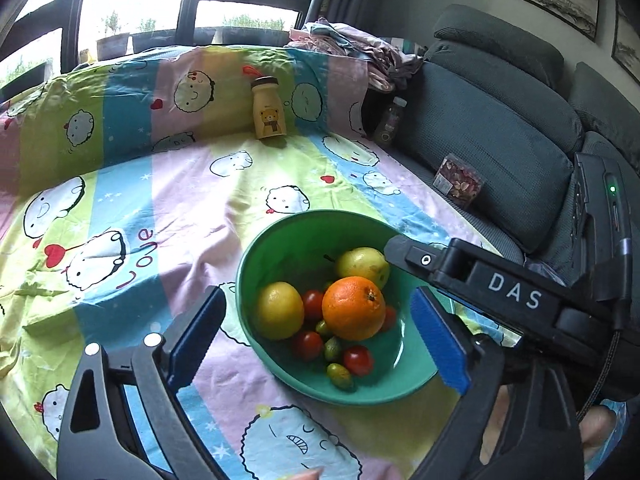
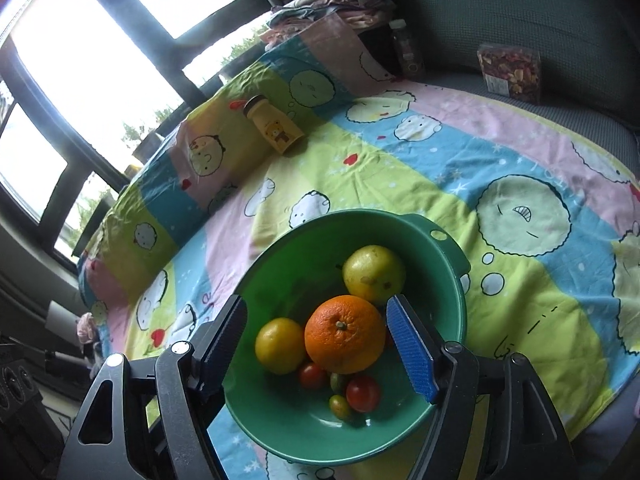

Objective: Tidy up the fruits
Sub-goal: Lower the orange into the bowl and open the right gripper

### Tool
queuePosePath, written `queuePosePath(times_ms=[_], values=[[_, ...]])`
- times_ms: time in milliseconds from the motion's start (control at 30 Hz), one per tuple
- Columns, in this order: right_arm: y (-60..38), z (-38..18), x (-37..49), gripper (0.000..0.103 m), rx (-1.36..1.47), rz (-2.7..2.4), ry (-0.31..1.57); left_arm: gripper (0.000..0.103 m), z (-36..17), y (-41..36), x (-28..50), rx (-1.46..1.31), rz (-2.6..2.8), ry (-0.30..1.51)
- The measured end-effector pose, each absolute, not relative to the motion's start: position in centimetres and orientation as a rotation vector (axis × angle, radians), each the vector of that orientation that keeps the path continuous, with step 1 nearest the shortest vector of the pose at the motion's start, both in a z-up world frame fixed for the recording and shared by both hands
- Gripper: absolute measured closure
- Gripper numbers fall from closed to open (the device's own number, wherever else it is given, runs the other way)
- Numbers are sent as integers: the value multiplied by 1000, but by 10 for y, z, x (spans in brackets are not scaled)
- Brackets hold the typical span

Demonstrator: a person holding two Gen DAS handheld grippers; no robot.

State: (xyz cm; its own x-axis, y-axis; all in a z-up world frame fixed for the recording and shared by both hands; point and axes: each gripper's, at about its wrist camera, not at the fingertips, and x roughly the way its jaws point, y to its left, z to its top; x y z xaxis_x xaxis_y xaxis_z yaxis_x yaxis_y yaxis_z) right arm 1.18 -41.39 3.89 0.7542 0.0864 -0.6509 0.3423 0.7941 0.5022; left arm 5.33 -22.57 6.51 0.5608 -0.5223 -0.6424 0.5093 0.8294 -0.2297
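While the patterned sheet covered the whole sofa seat, the green bowl sat on it with every fruit in view already inside: an orange on top, a pale pear behind it, a lemon to its side, and red cherry tomatoes and small green kumquat-like fruits at the bottom. Both hand-held grippers were spread wide and empty: the left hand-held gripper framed the bowl, and the right hand-held gripper stood low over it, its fingers either side of the orange but not closed on it. That fitted two stages alike: fruit gathered in the bowl and just released, or fruit about to be lifted out for sorting; I could not settle which. A close on the orange would have called for a gentle, centred squeeze, since it was round and rested on loose fruit that could roll. Around lay a yellow bear bottle, a dark bottle and a box of dried fruit by the grey cushions, all well apart; only the bowl's wall and the neighbouring lemon crowded the fingers
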Motion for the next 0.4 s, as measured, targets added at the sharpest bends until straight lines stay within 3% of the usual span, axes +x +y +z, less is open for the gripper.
queuePosePath(times_ms=[400], values=[[-407, 42, 10, 20, 613, -160, 718, 4, 65, -214, 53, -37, -585, 775]])
